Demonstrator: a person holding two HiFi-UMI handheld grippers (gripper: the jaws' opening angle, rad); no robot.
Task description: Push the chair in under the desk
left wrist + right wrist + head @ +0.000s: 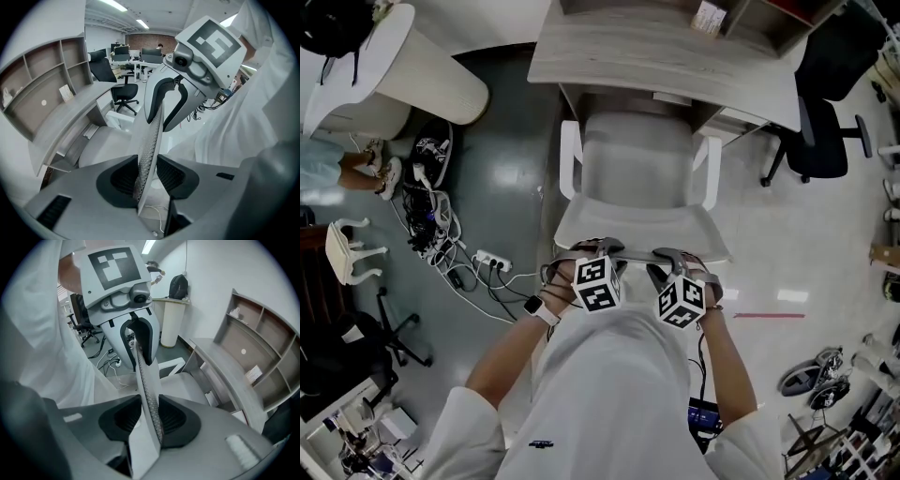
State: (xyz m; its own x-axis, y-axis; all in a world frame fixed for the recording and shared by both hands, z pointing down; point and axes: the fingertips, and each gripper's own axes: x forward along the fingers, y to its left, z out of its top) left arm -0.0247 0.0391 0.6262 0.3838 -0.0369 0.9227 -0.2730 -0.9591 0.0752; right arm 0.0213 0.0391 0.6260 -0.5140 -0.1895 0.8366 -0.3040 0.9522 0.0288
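A white chair [637,164] with armrests faces the grey desk [609,47], its seat partly under the desk's front edge. Its thin mesh backrest [635,255] is nearest me. My left gripper [598,249] clamps the backrest's top edge on the left and my right gripper [671,259] clamps it on the right. In the left gripper view the backrest [149,140] stands edge-on between the left gripper's [146,176] pads, with the right gripper [161,105] further along. The right gripper view shows the backrest [146,390] pinched in the right gripper [150,420], with the left gripper [138,341] beyond.
A shelf unit [750,14] stands on the desk. A black office chair [825,103] sits to the desk's right. A power strip with cables [478,262] lies on the floor at left, near a white rounded counter [403,66].
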